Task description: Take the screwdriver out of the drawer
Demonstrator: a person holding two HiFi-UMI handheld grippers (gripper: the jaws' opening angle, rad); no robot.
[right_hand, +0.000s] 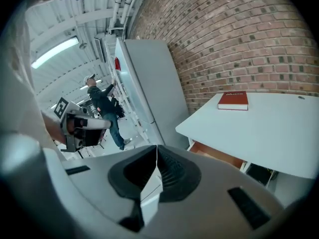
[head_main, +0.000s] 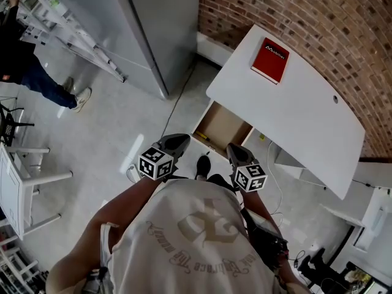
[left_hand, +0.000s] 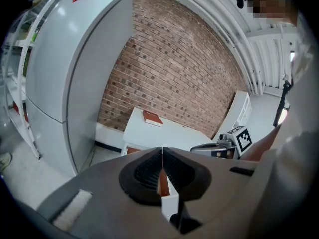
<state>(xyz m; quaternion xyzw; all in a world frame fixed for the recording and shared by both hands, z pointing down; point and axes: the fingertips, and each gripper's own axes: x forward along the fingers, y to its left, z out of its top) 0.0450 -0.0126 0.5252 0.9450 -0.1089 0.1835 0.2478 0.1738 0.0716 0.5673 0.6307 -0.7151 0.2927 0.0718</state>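
Head view, nearest first: the wearer's pale printed shirt fills the lower frame, and both forearms reach forward from it, each hand carrying one set of tongs.

Left tongs: jaws pressed together with nothing between them, as the left gripper view confirms; held in the air, short of the drawer.

Right tongs: jaws likewise together and empty, per the right gripper view; roughly level with the left set. A dark shoe shows on the floor between the two sets.

Drawer: pulled open just beyond the tongs; it projects from under the near edge of the white tabletop; the brown interior is mostly bare.

Screwdriver: appears as a small dark-and-yellow item lying at the drawer's front left corner; too small to make out in detail; neither set of tongs touches it.

Red book: lies flat on the tabletop, toward the far end and well apart from the drawer.

Brick wall: runs behind the tabletop. A tall grey cabinet stands against it, left of the tabletop.

Farthest: a person in a dark top and blue trousers stands beside metal racking, well apart from the wearer.
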